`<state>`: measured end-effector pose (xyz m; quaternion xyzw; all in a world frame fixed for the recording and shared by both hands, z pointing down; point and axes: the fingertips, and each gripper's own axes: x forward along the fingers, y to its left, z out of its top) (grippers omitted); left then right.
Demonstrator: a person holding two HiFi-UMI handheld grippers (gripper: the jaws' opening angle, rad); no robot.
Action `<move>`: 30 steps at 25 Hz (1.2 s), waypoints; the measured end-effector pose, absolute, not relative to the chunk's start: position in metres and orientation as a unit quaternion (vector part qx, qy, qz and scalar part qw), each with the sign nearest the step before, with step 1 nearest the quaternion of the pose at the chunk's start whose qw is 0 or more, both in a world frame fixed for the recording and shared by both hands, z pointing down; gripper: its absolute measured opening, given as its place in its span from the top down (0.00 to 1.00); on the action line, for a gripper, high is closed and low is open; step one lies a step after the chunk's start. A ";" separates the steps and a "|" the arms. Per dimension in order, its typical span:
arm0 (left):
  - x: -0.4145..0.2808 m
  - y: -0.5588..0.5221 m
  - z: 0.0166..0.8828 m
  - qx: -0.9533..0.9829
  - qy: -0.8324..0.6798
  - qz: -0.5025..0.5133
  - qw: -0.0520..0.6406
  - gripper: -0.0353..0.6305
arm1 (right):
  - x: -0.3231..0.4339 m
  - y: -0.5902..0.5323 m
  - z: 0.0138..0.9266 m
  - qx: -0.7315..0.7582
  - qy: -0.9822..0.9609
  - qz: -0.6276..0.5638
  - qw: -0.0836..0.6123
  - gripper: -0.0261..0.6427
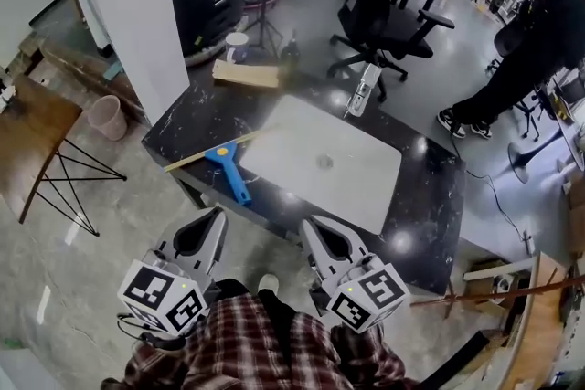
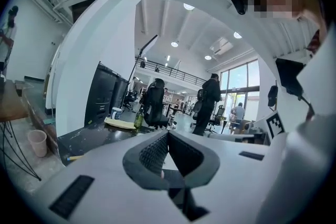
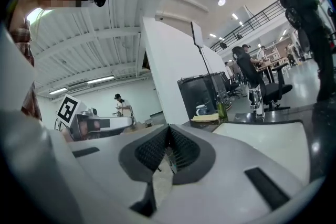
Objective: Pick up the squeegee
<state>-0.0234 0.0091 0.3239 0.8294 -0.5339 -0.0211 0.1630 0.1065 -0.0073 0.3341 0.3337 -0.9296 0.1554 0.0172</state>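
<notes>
The squeegee has a blue handle and a long pale blade. It lies on the left front part of the dark table, beside a white board. Both grippers hover low in the head view, short of the table's front edge. My left gripper points toward the squeegee from below it, jaws together with nothing between them. My right gripper sits beside it, jaws also closed and empty. Neither touches the squeegee.
At the table's far edge lie a flat cardboard piece, a mug, a green bottle and a white bottle. An office chair and a person in black are beyond. A pink bin stands left.
</notes>
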 end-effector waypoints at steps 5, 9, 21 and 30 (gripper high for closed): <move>-0.030 -0.024 0.330 0.810 -0.561 -0.013 0.172 0.93 | 0.102 -0.039 0.345 0.308 -0.935 0.171 0.028 0.94; -0.038 -0.053 0.336 0.807 -0.562 -0.009 0.182 0.93 | 0.093 -0.066 0.351 0.305 -0.935 0.179 0.034 0.94; -0.090 -0.177 0.334 0.839 -0.509 -0.019 0.190 0.93 | 0.025 -0.178 0.349 0.343 -0.923 0.169 0.038 0.94; -0.104 -0.240 0.339 0.876 -0.439 -0.008 0.199 0.93 | -0.001 -0.234 0.353 0.397 -0.902 0.166 0.041 0.94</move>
